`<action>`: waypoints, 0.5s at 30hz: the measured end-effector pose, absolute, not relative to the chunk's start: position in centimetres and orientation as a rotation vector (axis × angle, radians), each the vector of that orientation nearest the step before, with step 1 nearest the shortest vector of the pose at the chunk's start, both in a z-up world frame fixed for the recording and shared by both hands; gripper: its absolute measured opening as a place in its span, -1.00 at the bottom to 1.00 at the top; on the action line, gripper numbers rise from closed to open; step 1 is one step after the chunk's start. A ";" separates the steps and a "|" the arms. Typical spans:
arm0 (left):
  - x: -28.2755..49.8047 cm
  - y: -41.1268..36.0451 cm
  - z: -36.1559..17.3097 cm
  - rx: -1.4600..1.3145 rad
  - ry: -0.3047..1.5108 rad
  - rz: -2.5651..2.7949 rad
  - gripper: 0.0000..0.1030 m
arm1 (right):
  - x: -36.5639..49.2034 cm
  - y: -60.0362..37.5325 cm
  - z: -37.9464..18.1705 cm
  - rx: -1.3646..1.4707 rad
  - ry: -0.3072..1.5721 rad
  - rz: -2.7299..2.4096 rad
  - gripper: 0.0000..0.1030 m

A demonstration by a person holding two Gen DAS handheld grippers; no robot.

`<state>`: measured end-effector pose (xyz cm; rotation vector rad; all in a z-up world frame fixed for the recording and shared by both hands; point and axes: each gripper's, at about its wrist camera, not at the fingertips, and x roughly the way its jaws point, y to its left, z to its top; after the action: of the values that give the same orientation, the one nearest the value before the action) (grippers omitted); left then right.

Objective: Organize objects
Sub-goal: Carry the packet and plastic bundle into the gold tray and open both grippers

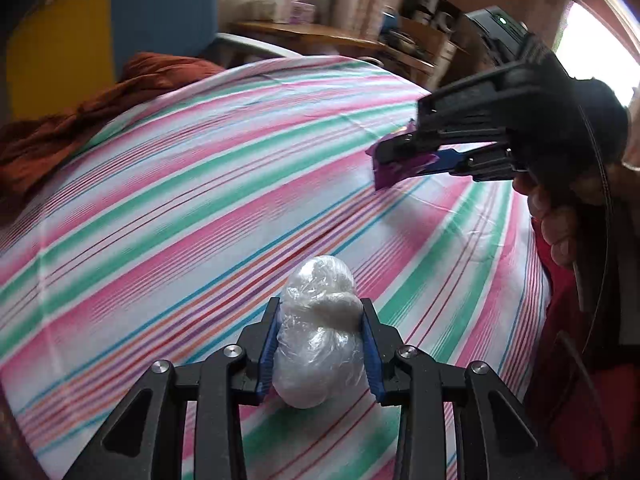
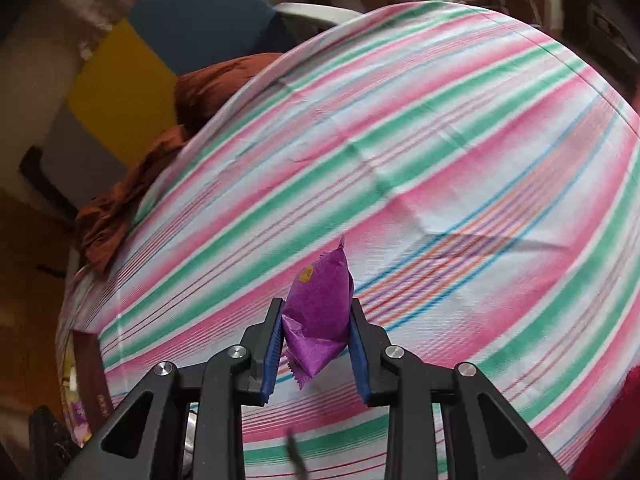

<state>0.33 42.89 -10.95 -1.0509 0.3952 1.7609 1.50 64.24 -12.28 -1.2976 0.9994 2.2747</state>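
Note:
My left gripper [image 1: 320, 308] is shut on a white lump wrapped in clear plastic [image 1: 318, 344] and holds it just above the striped bedsheet [image 1: 200, 208]. My right gripper [image 2: 316, 308] is shut on a crumpled purple snack packet [image 2: 320, 312] and holds it above the striped bedsheet [image 2: 440, 160]. The right gripper also shows in the left wrist view [image 1: 380, 160], at the right, with the purple packet [image 1: 394, 170] between its blue pads.
A rust-orange cloth [image 1: 80, 120] lies bunched at the bed's far left edge. A blue chair [image 1: 164, 12] and a wooden table with boxes [image 1: 312, 36] stand beyond the bed. A dark brown box [image 2: 90, 376] sits at the bed's lower left.

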 end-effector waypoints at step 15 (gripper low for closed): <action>-1.3 33.2 -5.8 -1.017 0.284 2.001 -0.28 | 2.9 62.3 -11.2 -1.332 0.932 2.328 -0.44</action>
<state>-1.29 33.16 -5.83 -1.0167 0.2841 2.0006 2.89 62.34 -11.18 -1.3321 0.9322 2.3283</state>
